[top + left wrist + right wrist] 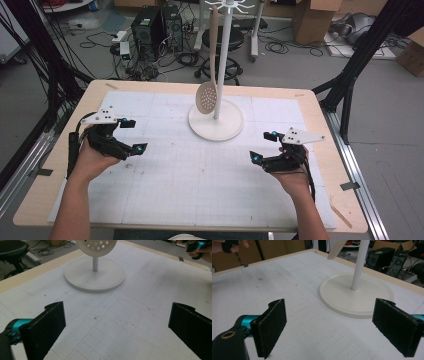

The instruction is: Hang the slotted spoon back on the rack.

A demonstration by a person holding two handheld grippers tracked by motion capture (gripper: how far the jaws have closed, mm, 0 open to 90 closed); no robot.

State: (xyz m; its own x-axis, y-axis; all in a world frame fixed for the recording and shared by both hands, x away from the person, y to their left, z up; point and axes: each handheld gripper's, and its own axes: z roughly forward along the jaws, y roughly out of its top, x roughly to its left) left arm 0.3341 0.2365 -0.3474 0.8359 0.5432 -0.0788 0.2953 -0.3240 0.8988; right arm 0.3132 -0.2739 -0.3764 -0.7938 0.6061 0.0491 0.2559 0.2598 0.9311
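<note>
Both tools stand with jaws wide apart and nothing between them: the left tool [134,136] low over the worktop [175,190], the right tool [264,146] likewise. The slotted spoon [206,97] hangs on the white stand [216,122], ahead of both tools and between them, its perforated bowl just above the stand's round base and beside the pole.

The spoon looks loosely hung from a hook at the top, so a sideways nudge from either tool would likely set it swinging or lift it off. A grip on the thin handle could slip. The stand is tall on a light-looking base; a pull across instead of upward may tip it.
</note>
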